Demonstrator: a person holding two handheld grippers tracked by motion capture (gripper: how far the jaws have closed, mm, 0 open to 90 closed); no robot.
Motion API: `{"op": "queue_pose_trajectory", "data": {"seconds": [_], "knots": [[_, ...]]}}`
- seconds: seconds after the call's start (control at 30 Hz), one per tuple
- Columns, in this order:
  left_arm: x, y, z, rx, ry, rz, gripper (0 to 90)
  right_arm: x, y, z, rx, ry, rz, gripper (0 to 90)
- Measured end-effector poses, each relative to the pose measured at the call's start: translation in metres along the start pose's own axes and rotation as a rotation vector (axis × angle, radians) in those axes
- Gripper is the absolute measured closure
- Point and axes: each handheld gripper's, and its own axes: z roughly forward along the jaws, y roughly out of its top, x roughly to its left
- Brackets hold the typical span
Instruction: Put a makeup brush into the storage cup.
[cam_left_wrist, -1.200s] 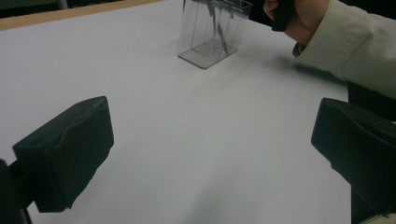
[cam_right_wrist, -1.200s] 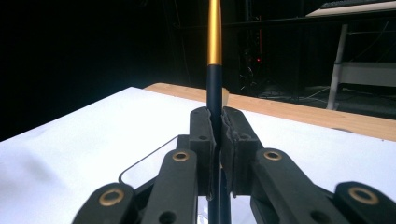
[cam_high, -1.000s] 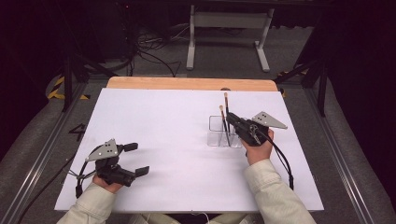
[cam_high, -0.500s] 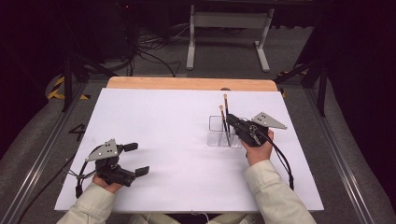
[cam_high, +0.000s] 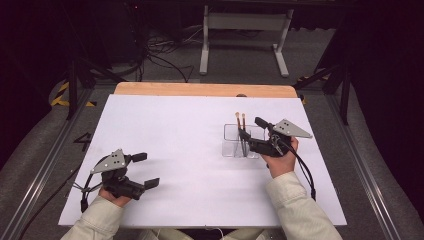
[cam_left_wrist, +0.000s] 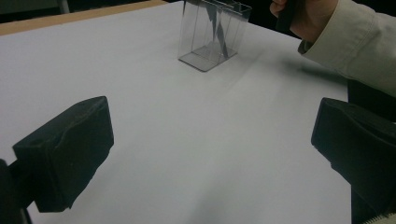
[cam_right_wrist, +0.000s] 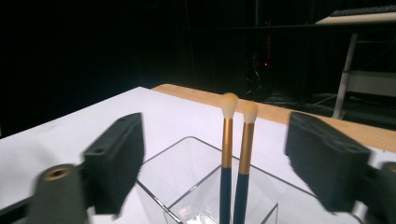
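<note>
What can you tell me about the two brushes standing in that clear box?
The two brushes are slim makeup brushes with dark blue handles, gold collars and small pale, rounded tips. They stand side by side, nearly upright, tips up, in one compartment of the clear holder on the white table. Their lower ends rest inside it. The right gripper has just been opening; its jaws stand apart on either side of the brushes without touching them.
</note>
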Motion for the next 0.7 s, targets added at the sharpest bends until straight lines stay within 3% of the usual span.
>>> {"op": "queue_pose_trajectory", "data": {"seconds": [0.23,0.43,0.57,0.7], "knots": [[-0.002,-0.002,-0.004,-0.016,0.0,-0.009,0.0,0.005,0.013,-0.016,-0.014,0.023,-0.055,6.8],[-0.002,-0.003,-0.009,-0.035,0.005,-0.018,0.0,0.004,0.02,-0.033,-0.027,0.038,-0.057,4.0],[-0.002,-0.003,-0.01,-0.042,0.002,-0.023,0.0,0.002,0.022,-0.04,-0.018,0.041,-0.056,2.6],[-0.001,-0.003,-0.01,-0.047,0.002,-0.033,0.0,0.004,0.021,-0.048,0.013,0.049,-0.094,1.4]]}}
